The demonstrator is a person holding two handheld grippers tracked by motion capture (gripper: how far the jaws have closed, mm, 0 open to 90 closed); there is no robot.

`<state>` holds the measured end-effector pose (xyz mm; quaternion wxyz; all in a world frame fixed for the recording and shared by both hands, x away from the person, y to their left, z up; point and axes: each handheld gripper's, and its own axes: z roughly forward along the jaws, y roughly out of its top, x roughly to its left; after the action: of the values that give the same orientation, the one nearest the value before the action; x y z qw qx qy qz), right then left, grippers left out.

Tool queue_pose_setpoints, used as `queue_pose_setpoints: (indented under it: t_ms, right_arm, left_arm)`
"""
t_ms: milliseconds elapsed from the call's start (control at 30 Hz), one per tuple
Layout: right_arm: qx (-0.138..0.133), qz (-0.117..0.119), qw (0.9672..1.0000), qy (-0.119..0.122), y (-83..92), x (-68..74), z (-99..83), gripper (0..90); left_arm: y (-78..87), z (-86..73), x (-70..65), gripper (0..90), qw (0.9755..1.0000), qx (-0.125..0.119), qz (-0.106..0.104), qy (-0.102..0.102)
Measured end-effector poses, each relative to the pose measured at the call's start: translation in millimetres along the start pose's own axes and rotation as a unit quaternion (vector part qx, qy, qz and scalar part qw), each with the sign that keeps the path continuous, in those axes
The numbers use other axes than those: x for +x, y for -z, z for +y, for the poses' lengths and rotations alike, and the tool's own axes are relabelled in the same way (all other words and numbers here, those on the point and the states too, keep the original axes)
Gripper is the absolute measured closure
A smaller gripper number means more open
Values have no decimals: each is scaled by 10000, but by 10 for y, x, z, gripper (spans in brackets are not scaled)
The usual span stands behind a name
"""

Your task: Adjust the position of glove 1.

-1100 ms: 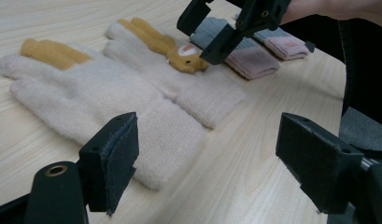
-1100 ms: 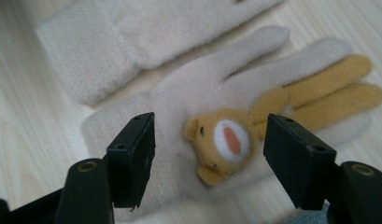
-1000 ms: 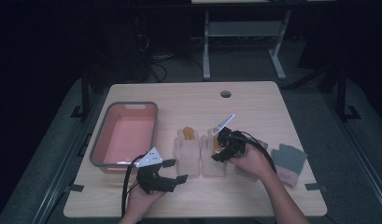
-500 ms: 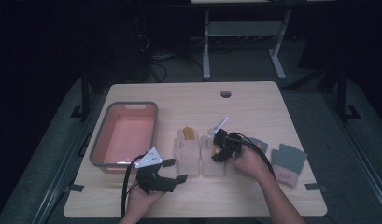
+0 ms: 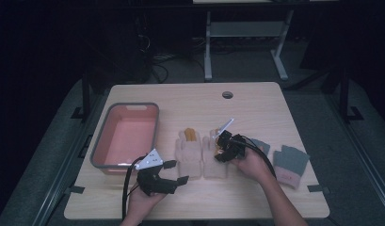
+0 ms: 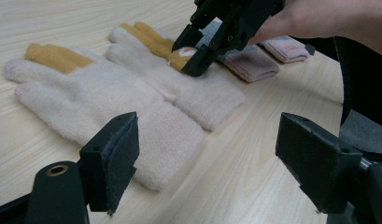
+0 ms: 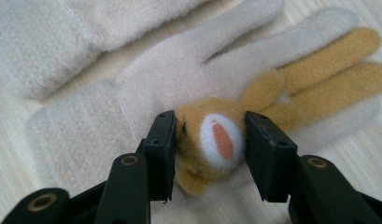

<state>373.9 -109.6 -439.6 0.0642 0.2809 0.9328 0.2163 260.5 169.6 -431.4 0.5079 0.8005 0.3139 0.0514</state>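
- The pink bin (image 5: 125,136) is sitting well out to the side of the left gripper's jaws, and nothing is showing inside it, so I judge the sorting is barely under way.
- The left gripper (image 5: 173,172) is resting low over the table (image 5: 256,101) with its jaws standing wide apart and nothing between them; the cuff of the left cream glove (image 6: 109,112) is lying just ahead of them.
- The right cream glove (image 7: 188,70) is lying flat under the right gripper (image 7: 209,154), beside its partner, palm side up.
- The right gripper's jaws have just been closing, and they are now pinching the tan plush lump (image 7: 212,140) on that glove from both sides, each pad touching the fuzz.
- The glove is not yet lifting; it is looking flat on the wood beneath the jaws, so the pick-up is only beginning.
- The grey gloves (image 5: 290,162) are waiting beyond the right hand, well clear of both sets of jaws and untouched.
- Left to do, by my reading: raising this glove and then handling the remaining ones.
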Motion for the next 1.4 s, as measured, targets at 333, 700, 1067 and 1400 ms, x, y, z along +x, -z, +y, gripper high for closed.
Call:
queue_pose_setpoints:
  t_ms: [333, 700, 1067, 1400]
  right_arm:
    - [-202, 90, 9996, -184, 128, -35, -32, 571]
    - [-288, -18, 9994, -186, 295, -14, -20, 578]
    - [-414, -164, 9990, -26, 547, 47, 109, 582]
    - [-590, -254, 9977, 211, 726, 135, 354, 584]
  left_arm:
    - [-3, -1, -2, 216, 10000, -4, 17, 24]
    - [3, -1, 1, 216, 10000, -64, 11, 65]
    - [24, 5, -7, 216, 10000, -55, 7, 53]
    - [40, 7, -27, 216, 10000, -90, 1, 15]
